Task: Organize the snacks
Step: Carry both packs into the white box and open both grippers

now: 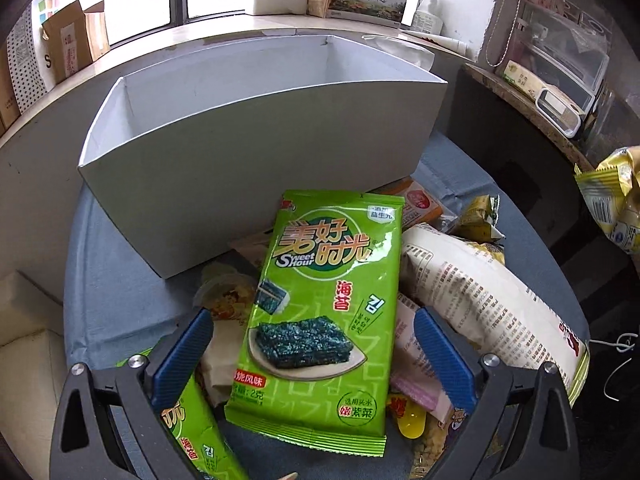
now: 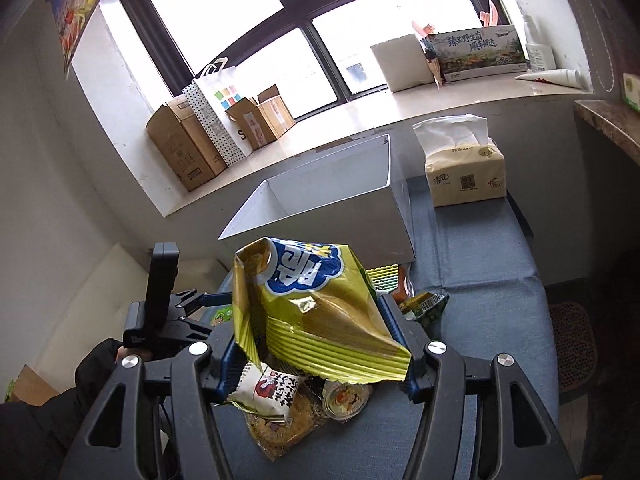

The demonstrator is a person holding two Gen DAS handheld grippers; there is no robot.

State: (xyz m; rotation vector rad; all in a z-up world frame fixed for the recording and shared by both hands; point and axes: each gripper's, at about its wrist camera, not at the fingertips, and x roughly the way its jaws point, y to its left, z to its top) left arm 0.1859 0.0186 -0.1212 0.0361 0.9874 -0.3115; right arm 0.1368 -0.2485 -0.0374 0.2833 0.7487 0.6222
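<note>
A green seaweed snack packet [image 1: 320, 312] lies on top of a pile of snacks on the blue cloth, between the blue pads of my left gripper [image 1: 314, 344], which is open around it without clear contact. An empty white box [image 1: 224, 184] stands just behind the pile. My right gripper [image 2: 316, 336] is shut on a yellow snack bag [image 2: 316, 304] and holds it above the pile, near the white box [image 2: 320, 208]. That bag also shows at the right edge of the left wrist view [image 1: 616, 204]. The left gripper also shows in the right wrist view [image 2: 176, 312].
More snacks lie around: a second green packet [image 1: 196, 436], a large white bag [image 1: 492, 296], a jelly cup [image 2: 346, 398], a white-red packet [image 2: 266, 396]. A tissue pack [image 2: 464, 168] stands right of the box. Cardboard boxes [image 2: 188, 148] sit on the windowsill.
</note>
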